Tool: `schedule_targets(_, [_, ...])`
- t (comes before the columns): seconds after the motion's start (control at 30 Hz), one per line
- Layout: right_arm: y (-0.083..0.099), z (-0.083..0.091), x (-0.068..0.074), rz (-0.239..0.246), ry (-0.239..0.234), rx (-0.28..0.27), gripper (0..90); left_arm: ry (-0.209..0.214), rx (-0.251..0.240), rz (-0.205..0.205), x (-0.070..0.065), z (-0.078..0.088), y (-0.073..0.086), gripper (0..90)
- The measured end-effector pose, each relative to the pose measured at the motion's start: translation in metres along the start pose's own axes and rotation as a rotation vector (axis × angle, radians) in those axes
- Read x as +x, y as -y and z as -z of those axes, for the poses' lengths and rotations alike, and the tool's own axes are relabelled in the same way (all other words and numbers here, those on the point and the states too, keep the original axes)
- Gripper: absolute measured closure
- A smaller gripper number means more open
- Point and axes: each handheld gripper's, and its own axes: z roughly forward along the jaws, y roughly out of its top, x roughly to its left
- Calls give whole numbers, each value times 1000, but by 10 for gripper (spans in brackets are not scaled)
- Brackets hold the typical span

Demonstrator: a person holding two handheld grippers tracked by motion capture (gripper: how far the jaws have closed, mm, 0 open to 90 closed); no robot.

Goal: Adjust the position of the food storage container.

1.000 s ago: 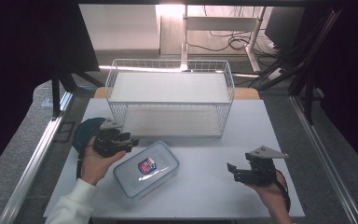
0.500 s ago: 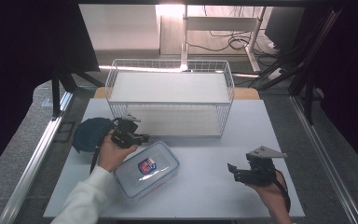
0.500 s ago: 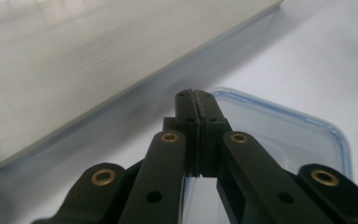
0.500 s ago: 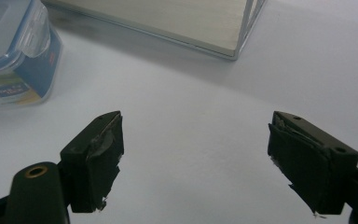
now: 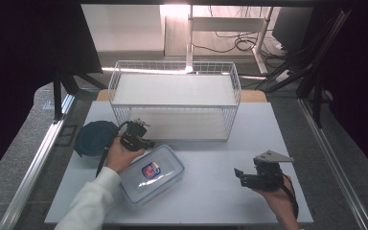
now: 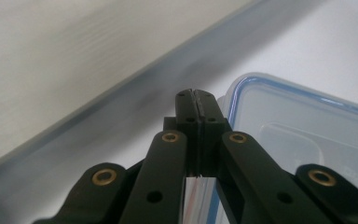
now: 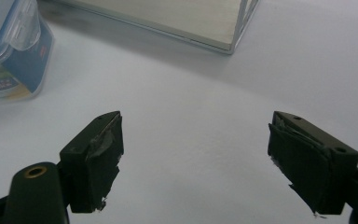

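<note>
White table [image 5: 211, 191] — rectangular, set between dark floor and metal rails; all items below stand or lie on it.

Wire basket [image 5: 175, 105] — white, two levels, each with a pale flat panel; placed at the far middle of the table. In the right gripper view its near corner [image 7: 235, 32] shows at the top, wire frame over a pale base panel.

Clear food container [image 5: 151, 173] — rectangular, rounded corners, blue seal line around the lid, small red-and-blue label on top; lies near-left of centre, turned at an angle to the table edges. In the left gripper view its lid corner [image 6: 303, 135] sits just right of the jaws. In the right gripper view its side [image 7: 11, 51] appears upper left, with a lid clip and a blue printed band.

Dark round lid [image 5: 96, 138] — blue-green, flat on the table at the far left, just left of the left hand and apart from the container.

Left gripper [image 5: 141, 139] — held in a hand with a white sleeve, at the container's far-left corner; whether it touches the container cannot be told. Jaws pressed together with nothing visible between them, as the left gripper view [image 6: 197, 100] shows.

Right gripper [image 5: 243, 176] — held in a hand at the near right, grey three-cornered plate on top, well apart from the container, pointing left. Jaws spread wide over bare table in the right gripper view [image 7: 193, 158]; black pads look worn and ragged.
</note>
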Motion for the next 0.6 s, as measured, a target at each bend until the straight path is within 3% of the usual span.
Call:
schedule_targets(0.03, [0,0,0,4,0,1,178,14,0,1,0,-2,0,900])
schedule_targets(0.23, [1,-2,0,7,5,9,178,-1,11,3,-1,-5,0,900])
schedule_targets(0.4, [1,-3,0,7,8,17,177,-29,50,-20,-4,-10,0,900])
schedule_targets(0.6, [2,-5,-1,6,13,25,176,6,71,-52,-14,-15,-6,900])
